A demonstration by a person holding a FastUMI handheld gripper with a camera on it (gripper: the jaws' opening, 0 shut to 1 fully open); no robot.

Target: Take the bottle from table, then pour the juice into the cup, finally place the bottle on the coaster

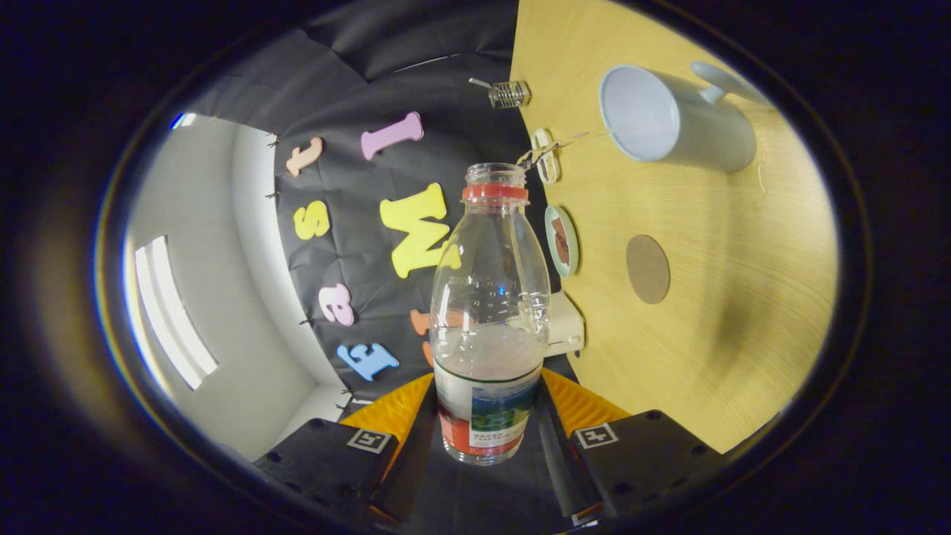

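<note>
The gripper [487, 416] was clamped on the bottle [488, 312], one finger pressing each side of its labelled lower part, though the contact itself was hard to make out where the fingers [401, 409] slipped behind the plastic. The whole view was rolled on its side, so the wooden table [713, 312] stood like a wall beyond and beside the bottle, and the bottle was held clear of it, not touching the surface. The bottle was clear plastic with an open mouth and a red ring around the neck; no cap was on it. A pale, cloudy liquid filled only its lower part, up to just above a colourful label — the print on that label was too small to tell. Droplets clung to the inside of the empty upper part. The cup [672, 119], a pale mug with a handle, sat on the table well beyond the bottle's mouth, its opening facing the camera and its inside looking bare. The round brown coaster [647, 268] lay flat on the table between the cup and the gripper, apart from both. Near the table's far edge sat a small round dish [561, 240], a whitish box [566, 325] partly hidden behind the bottle, and a small glass jar [510, 93] — their contents could not be made out.
</note>
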